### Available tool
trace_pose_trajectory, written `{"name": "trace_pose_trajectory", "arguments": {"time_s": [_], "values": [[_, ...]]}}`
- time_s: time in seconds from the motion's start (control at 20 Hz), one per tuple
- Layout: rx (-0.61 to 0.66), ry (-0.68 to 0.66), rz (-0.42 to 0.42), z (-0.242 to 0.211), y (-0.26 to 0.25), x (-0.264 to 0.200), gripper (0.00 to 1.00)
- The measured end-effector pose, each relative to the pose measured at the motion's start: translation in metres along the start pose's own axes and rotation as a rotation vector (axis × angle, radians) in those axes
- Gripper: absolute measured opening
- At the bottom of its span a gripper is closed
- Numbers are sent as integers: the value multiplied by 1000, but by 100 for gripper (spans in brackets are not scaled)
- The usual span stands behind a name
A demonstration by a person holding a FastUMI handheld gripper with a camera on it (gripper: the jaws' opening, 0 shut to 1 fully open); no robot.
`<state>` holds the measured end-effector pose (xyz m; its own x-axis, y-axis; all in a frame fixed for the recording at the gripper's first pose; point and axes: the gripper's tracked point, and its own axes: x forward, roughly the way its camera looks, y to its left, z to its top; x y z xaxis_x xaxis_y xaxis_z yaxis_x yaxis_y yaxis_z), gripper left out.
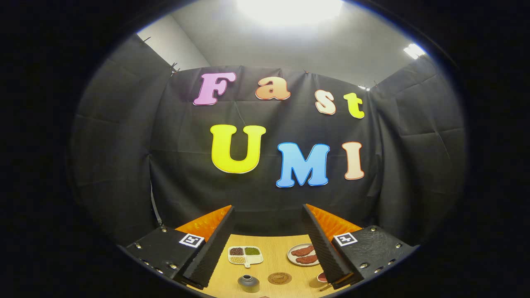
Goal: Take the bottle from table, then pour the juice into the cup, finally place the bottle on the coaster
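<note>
My gripper (268, 244) hangs spread and empty above the table (271, 252). Step one pending. The bottle (248, 283) stands just beside the coaster (279, 278); cup (318, 280) beyond its other side. Next: descend, straddle the bottle.

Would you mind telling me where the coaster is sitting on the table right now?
In the gripper view, the round coaster lies flat on the wooden table between the open gripper fingers, just right of the grey bottle and nearer than the divided dish.
</note>
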<state>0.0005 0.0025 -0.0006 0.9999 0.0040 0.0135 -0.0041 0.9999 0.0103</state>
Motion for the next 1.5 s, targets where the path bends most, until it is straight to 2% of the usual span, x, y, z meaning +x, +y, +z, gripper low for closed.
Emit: {"name": "trace_pose_trajectory", "arguments": {"time_s": [0.3, 0.55, 0.8, 1.1, 1.35, 1.5], "values": [[6, -14, -14, -14, 2, 3, 98], [44, -26, -16, -57, 7, 10, 98], [43, -16, -36, -122, 12, 19, 99], [21, -18, 34, -201, 37, 33, 98], [74, 40, 68, -268, 55, 45, 99], [45, 68, 51, -306, 54, 50, 98]]}}
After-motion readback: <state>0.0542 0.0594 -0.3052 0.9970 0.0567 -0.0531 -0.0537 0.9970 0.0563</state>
